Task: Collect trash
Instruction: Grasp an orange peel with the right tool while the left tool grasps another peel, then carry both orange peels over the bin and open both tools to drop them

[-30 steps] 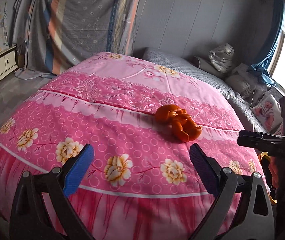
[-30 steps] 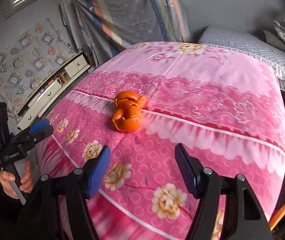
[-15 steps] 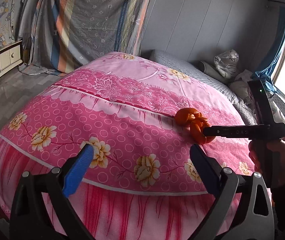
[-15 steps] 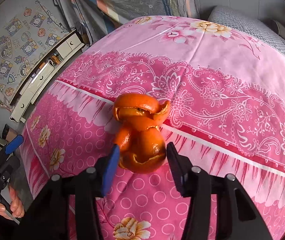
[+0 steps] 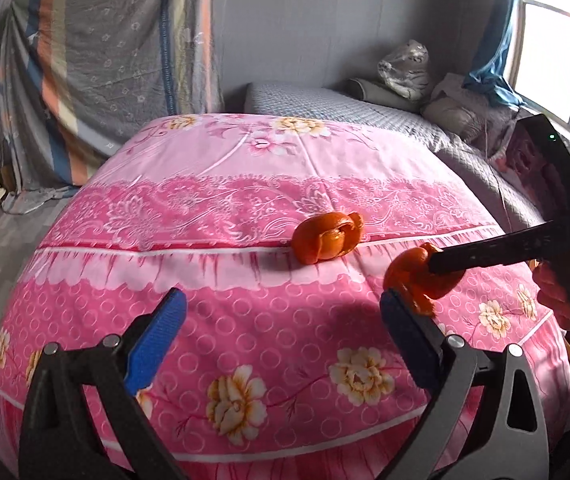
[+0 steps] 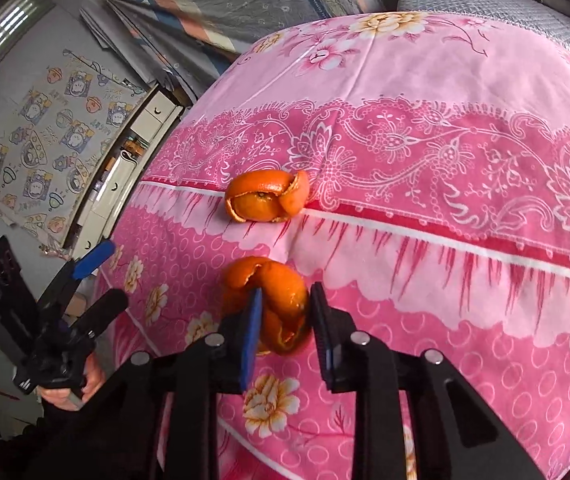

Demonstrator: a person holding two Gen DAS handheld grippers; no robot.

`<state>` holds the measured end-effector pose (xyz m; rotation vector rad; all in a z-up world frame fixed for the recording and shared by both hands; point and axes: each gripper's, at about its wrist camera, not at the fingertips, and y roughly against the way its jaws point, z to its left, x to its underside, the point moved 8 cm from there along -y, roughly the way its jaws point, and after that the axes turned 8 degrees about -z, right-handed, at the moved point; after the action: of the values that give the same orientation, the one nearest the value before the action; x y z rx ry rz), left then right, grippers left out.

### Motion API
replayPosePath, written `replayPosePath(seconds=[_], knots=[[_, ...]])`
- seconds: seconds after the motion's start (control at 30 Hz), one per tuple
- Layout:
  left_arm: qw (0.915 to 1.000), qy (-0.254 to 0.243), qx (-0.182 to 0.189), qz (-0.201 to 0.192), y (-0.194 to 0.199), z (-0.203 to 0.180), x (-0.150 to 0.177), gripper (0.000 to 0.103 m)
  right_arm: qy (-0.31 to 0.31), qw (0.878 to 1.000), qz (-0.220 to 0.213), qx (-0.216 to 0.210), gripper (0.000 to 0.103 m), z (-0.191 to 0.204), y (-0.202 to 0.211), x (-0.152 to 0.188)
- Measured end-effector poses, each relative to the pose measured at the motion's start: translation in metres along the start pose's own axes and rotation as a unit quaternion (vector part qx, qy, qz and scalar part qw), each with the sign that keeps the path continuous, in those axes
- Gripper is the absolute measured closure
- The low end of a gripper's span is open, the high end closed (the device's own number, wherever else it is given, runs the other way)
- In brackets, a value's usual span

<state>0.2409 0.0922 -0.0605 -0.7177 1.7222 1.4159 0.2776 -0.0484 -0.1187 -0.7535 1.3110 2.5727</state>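
Your right gripper (image 6: pixel 285 312) sits low in the middle of the right wrist view. Its jaws are closing, and one piece of orange peel (image 6: pixel 273 300) is between them. The blue pads (image 6: pixel 251 336) press on both sides of that peel. In the left wrist view the same gripper (image 5: pixel 433 268) comes in from the right edge as a long black bar, and the held peel (image 5: pixel 417 276) hangs at its tip, at the right of the middle. Part of your hand (image 5: pixel 557 296) shows at the far right edge there.

A second piece of orange peel (image 6: pixel 267 198) lies loose on the pink blanket (image 6: pixel 445 160), just above the held one in the right wrist view. The two pieces are close but do not touch. In the left wrist view this loose peel (image 5: pixel 327 236) rests near the middle of the frame, on the white stripe of the blanket (image 5: pixel 205 280).

Your left gripper (image 5: pixel 281 340) is at the bottom of the left wrist view. Its jaws stand wide open and nothing is between them. One blue pad (image 5: pixel 157 340) is at the lower left and the other at the lower right. In the right wrist view you can see this gripper (image 6: pixel 101 280) at the lower left edge, off the side of the bed, with your hand (image 6: pixel 73 384) on its handle.

A grey bedspread (image 5: pixel 345 104) lies past the pink blanket at the upper right. A striped cloth (image 5: pixel 105 60) hangs at the upper left.
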Motion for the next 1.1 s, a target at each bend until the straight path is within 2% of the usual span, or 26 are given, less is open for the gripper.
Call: replayPosePath(seconds=[0.17, 0.3, 0.37, 0.5, 0.6, 0.7, 0.77, 0.97, 1.1], knots=[[0.9980, -0.030, 0.039, 0.040, -0.049, -0.020, -0.013, 0.011, -0.023, 0.999, -0.026, -0.025, 0.080, -0.010, 0.047, 0.019], [0.9962, -0.054, 0.040, 0.056, -0.081, -0.028, -0.021, 0.012, -0.035, 0.998, -0.046, -0.037, 0.080, -0.010, 0.074, 0.033], [0.9950, -0.065, 0.038, 0.066, -0.094, -0.030, -0.023, 0.017, -0.039, 0.997, -0.051, -0.047, 0.080, -0.008, 0.082, 0.039], [0.9925, -0.076, 0.039, 0.087, -0.114, -0.034, -0.023, 0.020, -0.046, 0.995, -0.065, -0.056, 0.080, -0.009, 0.095, 0.047], [0.9906, -0.075, 0.036, 0.109, -0.127, -0.033, -0.020, 0.032, -0.054, 0.994, -0.074, -0.061, 0.080, -0.012, 0.104, 0.048], [0.9898, -0.071, 0.041, 0.117, -0.130, -0.033, -0.016, 0.042, -0.057, 0.993, -0.081, -0.062, 0.080, -0.013, 0.109, 0.049], [0.9886, -0.080, 0.033, 0.123, -0.131, -0.033, -0.012, 0.068, -0.059, 0.993, -0.083, -0.066, 0.080, -0.012, 0.112, 0.049], [0.9922, -0.052, 0.034, 0.108, -0.117, -0.027, -0.017, 0.073, -0.059, 0.992, -0.089, -0.072, 0.080, -0.006, 0.117, 0.049], [0.9966, -0.033, 0.038, 0.065, -0.079, -0.031, -0.035, 0.074, -0.054, 0.992, -0.092, -0.073, 0.080, 0.001, 0.119, 0.049]])
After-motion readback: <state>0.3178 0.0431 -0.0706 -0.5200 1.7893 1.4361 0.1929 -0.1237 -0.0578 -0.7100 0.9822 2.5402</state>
